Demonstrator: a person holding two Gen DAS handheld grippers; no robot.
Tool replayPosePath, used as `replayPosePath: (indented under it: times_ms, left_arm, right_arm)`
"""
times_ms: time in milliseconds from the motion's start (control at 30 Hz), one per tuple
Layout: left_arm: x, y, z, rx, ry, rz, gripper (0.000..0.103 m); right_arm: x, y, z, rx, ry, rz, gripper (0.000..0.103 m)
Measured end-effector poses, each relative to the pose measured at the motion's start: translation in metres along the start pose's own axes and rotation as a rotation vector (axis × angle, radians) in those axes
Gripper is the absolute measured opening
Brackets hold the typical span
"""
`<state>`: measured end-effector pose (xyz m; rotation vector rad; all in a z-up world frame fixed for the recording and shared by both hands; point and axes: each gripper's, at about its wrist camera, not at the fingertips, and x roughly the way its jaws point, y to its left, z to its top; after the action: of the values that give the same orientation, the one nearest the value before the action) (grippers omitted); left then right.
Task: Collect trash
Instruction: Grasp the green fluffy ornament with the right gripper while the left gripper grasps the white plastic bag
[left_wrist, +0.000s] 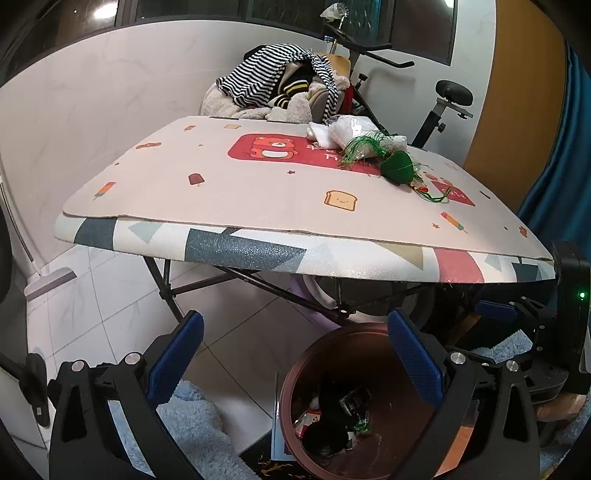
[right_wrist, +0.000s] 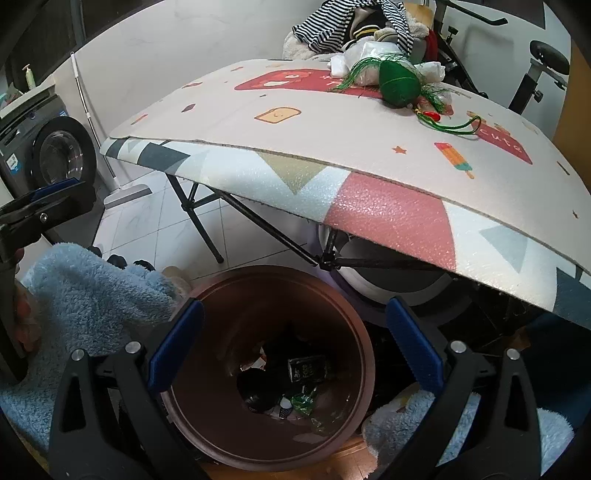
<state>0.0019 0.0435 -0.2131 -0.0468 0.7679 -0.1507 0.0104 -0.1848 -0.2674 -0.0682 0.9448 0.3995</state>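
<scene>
- Even indoor light, fairly bright — a lamp glare spot reflects in the dark window (left_wrist: 101, 11) at the left view's top left corner.
- Deep shadow under the table (right_wrist: 369, 110).
- Strong fisheye bending, black vignette at all 4 corners of both views.

A round brown trash bin (right_wrist: 364, 354) stands open on the floor, just below the near edge of the folding table (left_wrist: 258, 254). At its bottom lie scraps: a dark printed wrapper (right_wrist: 309, 369), a green foil wrapper (right_wrist: 303, 402), a red-and-white torn packet (right_wrist: 256, 363) and a black round lid (right_wrist: 258, 400). On the table's far right corner sits a green pouch-shaped ornament (left_wrist: 397, 168) with green tassels and a red-beaded cord (left_wrist: 430, 194), touching a heap of crumpled white plastic bags (left_wrist: 343, 134) behind it.
</scene>
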Motion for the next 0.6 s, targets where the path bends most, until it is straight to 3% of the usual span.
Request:
replayPosePath:
  times_ms: [367,600]
  left_arm:
    - [0.001,0.007,0.002,-0.039,0.001,-0.001,0.097]
    - [-0.005,0.016,0.021,-0.081,-0.03,-0.081,0.097]
  right_arm:
    - [-0.004,-0.007,0.002,0.027,-0.031,-0.017,0.097]
    - [-0.025,-0.026,0.013,0.101,-0.104,-0.015,0.097]
